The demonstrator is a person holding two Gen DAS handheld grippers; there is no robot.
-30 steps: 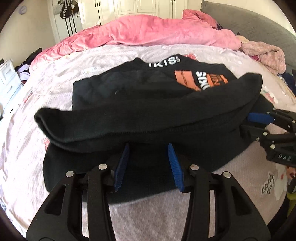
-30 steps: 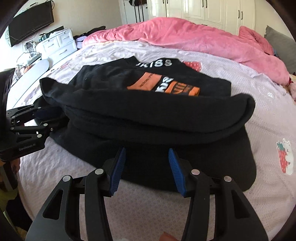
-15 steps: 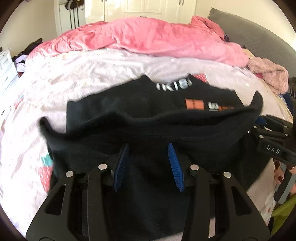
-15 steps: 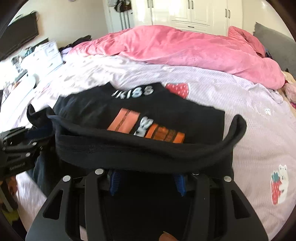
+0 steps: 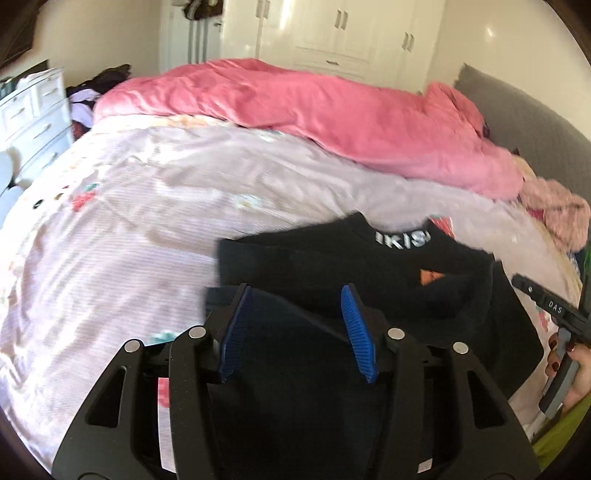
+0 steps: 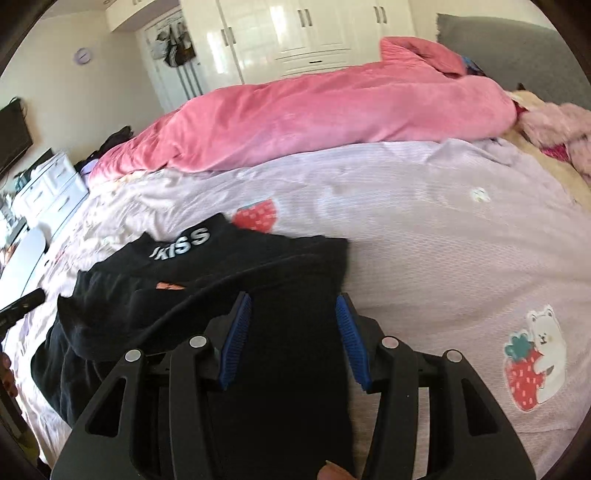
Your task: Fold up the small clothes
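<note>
Left wrist view, black garment (image 5: pixel 369 266) on the bed (image 5: pixel 110 229) near its front edge, beneath both wide-spread claws, left claw (image 5: pixel 297 328), right claw (image 6: pixel 293 339), neither gripping.

I see a pink duvet (image 5: pixel 332 122) heaped across the far side of a bed, its lilac sheet (image 6: pixel 424 221) printed with strawberries and a bear (image 6: pixel 543 354). White wardrobes (image 6: pixel 295 33) line the back wall, bags (image 6: pixel 173 48) hanging beside them. A white dresser (image 5: pixel 33 118) stands at left, a grey headboard (image 5: pixel 535 136) at right, a fluffy pink bundle (image 5: pixel 561 210) below it.
</note>
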